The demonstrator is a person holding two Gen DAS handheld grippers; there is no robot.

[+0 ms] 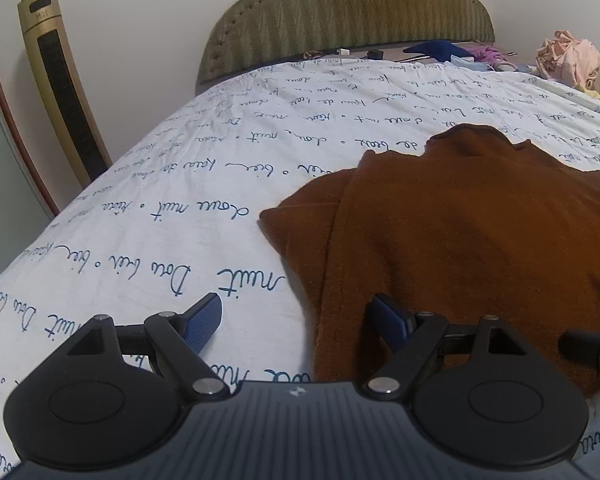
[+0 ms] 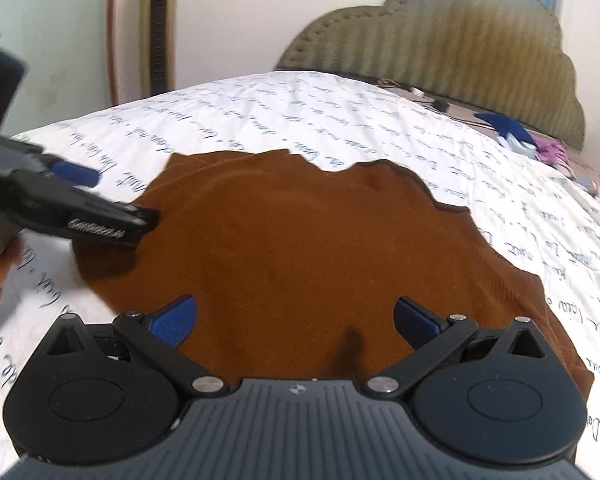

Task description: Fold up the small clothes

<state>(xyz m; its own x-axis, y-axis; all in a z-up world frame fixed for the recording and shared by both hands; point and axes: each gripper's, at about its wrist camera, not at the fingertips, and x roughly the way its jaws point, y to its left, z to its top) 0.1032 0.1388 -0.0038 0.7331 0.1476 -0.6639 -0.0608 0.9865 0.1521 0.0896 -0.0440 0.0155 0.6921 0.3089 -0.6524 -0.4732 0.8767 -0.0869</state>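
Both hand-held grippers, left [image 1: 294,322] and right [image 2: 294,320], jaws apart, above brown garment [image 2: 300,240] on bedsheet [image 1: 160,168].

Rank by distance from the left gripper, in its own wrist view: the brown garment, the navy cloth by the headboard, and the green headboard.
From the left gripper:
1. Brown garment, directly ahead, under the right finger.
2. Navy cloth, far end of the bed, right of centre.
3. Green headboard, behind it against the wall.

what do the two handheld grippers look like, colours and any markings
Both look alike. The left gripper and right gripper each have a dark ribbed body with a small logo at its front edge, two round black discs, black linkage arms with silver pins, and blue textured finger pads. In the right wrist view, the left one's side carries blurred white lettering.
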